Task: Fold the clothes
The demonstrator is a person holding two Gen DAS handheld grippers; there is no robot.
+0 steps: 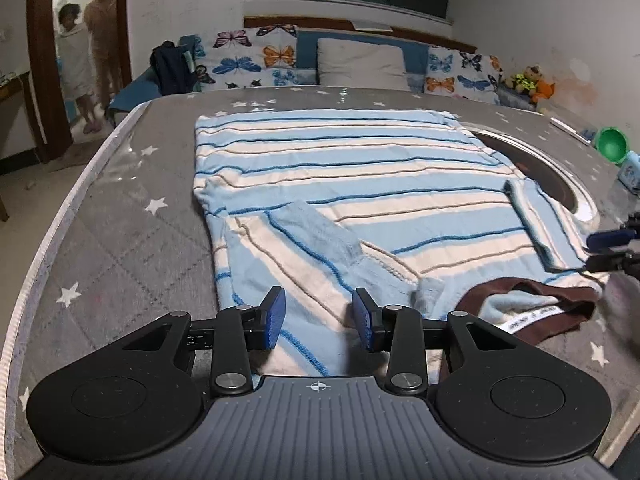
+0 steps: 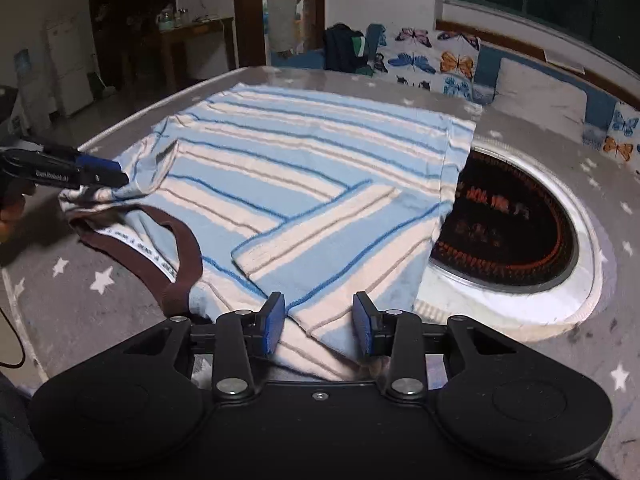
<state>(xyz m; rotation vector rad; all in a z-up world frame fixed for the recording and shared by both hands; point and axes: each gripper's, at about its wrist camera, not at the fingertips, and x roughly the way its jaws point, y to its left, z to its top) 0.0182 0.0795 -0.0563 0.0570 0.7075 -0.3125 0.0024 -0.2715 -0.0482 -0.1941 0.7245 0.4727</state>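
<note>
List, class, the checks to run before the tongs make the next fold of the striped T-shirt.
1. Left tongs open: ok.
2. Right tongs open: ok.
3. Both sleeves of the blue-and-cream striped T-shirt folded inward: ok.
4. Brown ribbed collar lying flat: not ok, it is rumpled.
5. Shirt clear of the round glowing heater well in the grey starred table cover: not ok, its edge overlaps the rim.

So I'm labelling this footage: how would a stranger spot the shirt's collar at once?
Find the grey star-print table, then the blue-and-cream striped shirt spread flat on it. At the shirt's near edge, between the two hand-held grippers, lies a loop of dark brown ribbing with a white printed tape inside: the only brown part of the garment.
</note>
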